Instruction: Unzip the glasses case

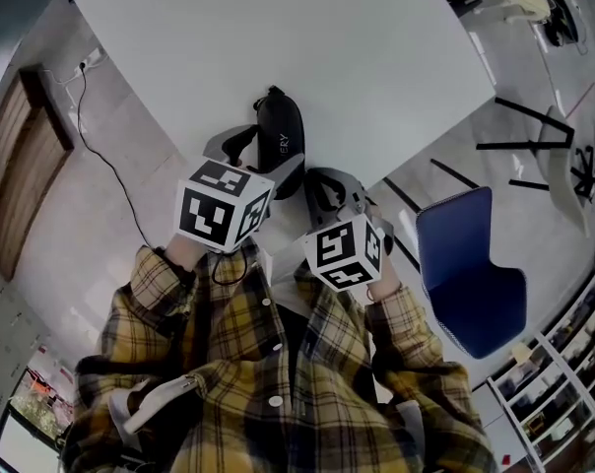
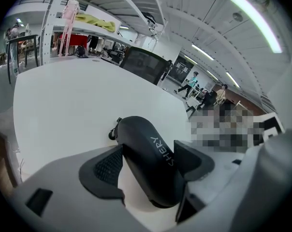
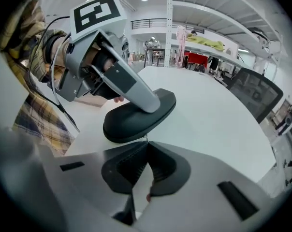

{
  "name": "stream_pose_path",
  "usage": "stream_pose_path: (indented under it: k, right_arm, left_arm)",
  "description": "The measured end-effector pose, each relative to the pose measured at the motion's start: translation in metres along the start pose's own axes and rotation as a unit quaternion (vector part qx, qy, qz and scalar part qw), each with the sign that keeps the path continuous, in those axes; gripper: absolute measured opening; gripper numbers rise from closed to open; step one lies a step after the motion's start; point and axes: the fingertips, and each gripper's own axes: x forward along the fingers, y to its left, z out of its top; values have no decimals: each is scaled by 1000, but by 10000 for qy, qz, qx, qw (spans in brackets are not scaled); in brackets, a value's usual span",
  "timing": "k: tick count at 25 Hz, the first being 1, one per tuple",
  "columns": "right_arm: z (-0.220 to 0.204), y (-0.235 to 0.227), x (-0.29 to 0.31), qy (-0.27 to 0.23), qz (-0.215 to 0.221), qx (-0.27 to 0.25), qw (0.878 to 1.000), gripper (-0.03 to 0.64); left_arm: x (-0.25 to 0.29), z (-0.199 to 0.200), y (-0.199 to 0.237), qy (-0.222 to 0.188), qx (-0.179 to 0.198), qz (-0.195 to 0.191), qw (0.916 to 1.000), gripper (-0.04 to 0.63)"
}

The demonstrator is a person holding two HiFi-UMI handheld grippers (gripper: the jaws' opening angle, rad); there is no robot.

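A black oval glasses case (image 1: 279,134) lies near the front edge of the white table (image 1: 307,37). My left gripper (image 1: 266,166) is shut on the case across its width. In the left gripper view the case (image 2: 136,134) sits clamped between both black pads (image 2: 103,167). My right gripper (image 1: 314,181) stands just right of the case's near end. In the right gripper view its jaws meet at their tips (image 3: 146,148) right under the case's rim (image 3: 131,122), where a small silver zipper pull (image 3: 145,138) shows. The pull seems pinched between the tips.
A blue chair (image 1: 470,274) stands on the floor to the right of the table. A black cable (image 1: 105,161) runs over the floor at the left, beside a wooden door (image 1: 22,170). The table's front edge (image 1: 179,151) is close to my plaid shirt (image 1: 278,382).
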Motion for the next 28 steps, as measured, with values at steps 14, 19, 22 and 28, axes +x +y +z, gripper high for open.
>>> stream_pose_path:
  k: [14,19,22,28]
  right_arm:
    - [35,-42,26,44,493,-995,9938,0]
    - [52,-59,40,-32,491,-948,9943,0]
    - [63,-66,48,-89,527,-867,9948,0]
    - [58,-66,44,-122,494,-509,9974,-2]
  left_arm:
    - [-1,1,2,36,-74,-114,9999,331]
    - [-1,0,2,38,-70,-133,9999,331]
    - [-2,0,4,59,-68,-148,9998,333]
    - [-2,-1,-1,297,155,-312,9989,333]
